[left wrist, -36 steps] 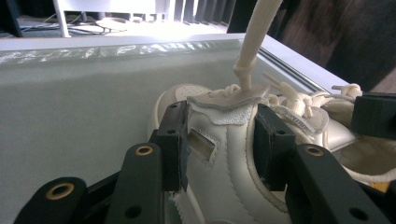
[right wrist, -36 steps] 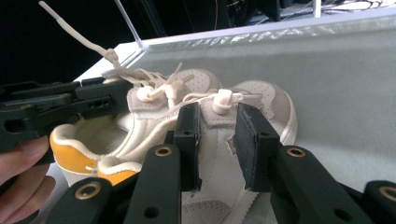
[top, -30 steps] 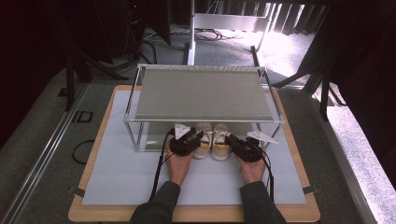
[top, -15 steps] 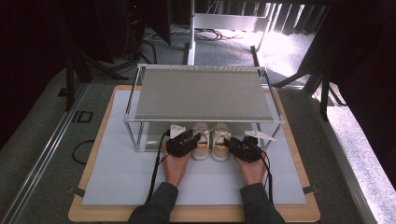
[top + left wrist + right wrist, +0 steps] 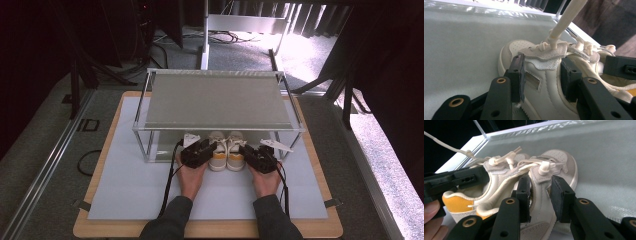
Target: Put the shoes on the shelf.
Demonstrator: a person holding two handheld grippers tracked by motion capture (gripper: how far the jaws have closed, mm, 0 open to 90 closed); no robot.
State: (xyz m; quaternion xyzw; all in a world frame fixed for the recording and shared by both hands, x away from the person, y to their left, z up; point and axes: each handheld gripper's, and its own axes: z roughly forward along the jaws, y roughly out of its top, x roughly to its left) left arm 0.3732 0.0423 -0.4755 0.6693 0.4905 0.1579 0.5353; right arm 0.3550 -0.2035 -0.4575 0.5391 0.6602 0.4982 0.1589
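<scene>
Fingers (image 5: 516, 75) of the left gripper (image 5: 199, 151) clamp the left shoe's (image 5: 544, 82) side wall; the right gripper (image 5: 259, 157) pinches the right shoe (image 5: 549, 185) likewise. Both shoes sit on the bench (image 5: 125, 185), toes under the shelf (image 5: 217, 100). Judged step: sliding the pair under it. Next calls for an even, level push forward.

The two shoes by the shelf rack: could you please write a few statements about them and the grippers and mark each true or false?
1. The left gripper clamps the side wall of the left shoe. True.
2. The right gripper hangs open above the table. False: it is shut on the right shoe.
3. The shoes sit on top of the shelf rack. False: they stand side by side at its lower level, under the top.
4. The shoes have orange heel linings. True.
</scene>
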